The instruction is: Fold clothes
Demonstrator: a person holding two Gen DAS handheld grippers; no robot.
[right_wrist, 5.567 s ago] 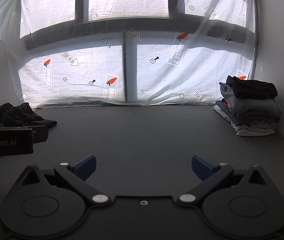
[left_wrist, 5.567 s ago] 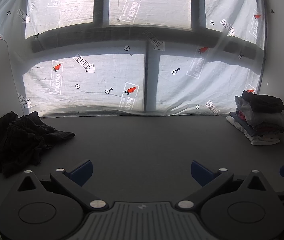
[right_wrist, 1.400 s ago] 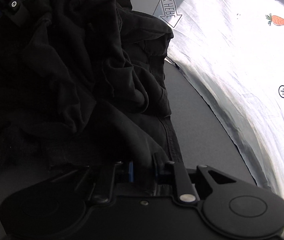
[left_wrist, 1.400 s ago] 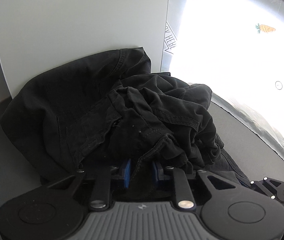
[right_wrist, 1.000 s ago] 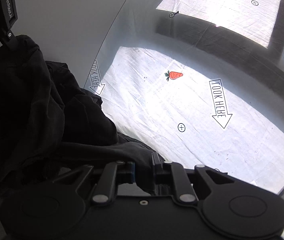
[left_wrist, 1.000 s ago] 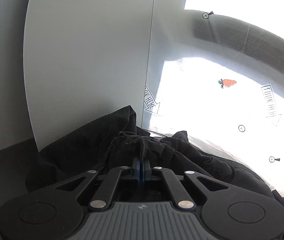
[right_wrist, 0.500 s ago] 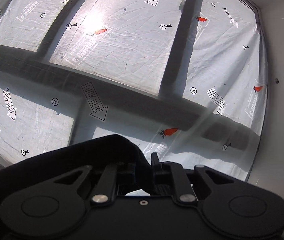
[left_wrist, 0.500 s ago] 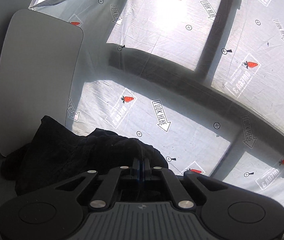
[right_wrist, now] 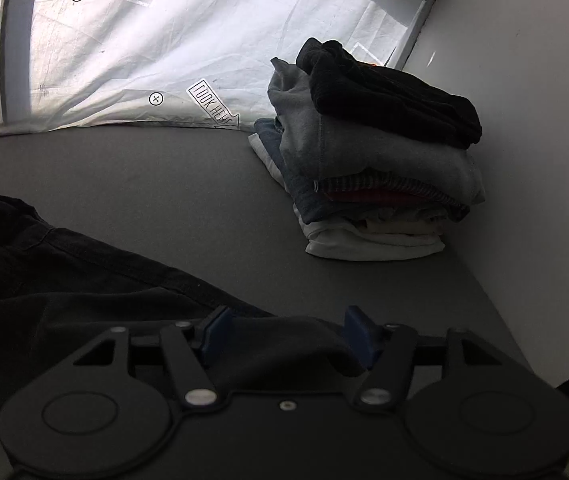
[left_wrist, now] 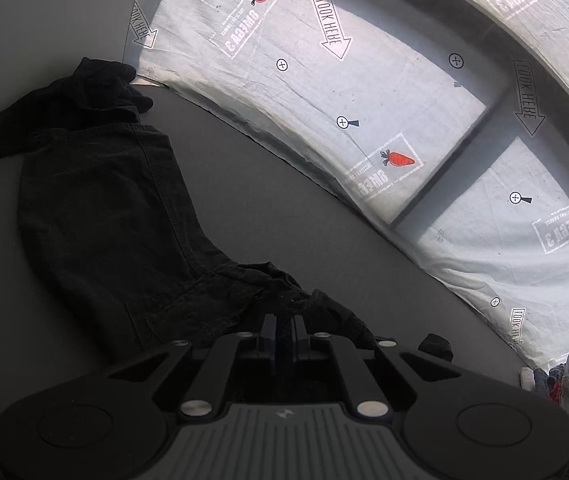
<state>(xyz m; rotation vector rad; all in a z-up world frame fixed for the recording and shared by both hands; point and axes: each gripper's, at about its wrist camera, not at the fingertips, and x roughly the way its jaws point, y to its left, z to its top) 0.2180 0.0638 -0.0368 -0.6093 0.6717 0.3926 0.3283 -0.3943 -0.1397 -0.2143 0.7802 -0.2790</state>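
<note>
Grey table (left_wrist: 284, 208) runs up to a printed white sheet (left_wrist: 324, 92) (carrots, arrows), with 1 folded stack (right_wrist: 376, 168) by the wall. Black trousers (left_wrist: 100, 208) lie stretched across it: left gripper (left_wrist: 283, 326) pinches their bunched end, while right gripper (right_wrist: 284, 334), jaws just opening, straddles loose cloth.

Backlit by the bright sheeted window (left_wrist: 364, 92); foreground dim, edges fisheye-warped, vignetted.

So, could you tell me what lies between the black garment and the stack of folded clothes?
Only bare grey tabletop, seen in the right wrist view.
</note>
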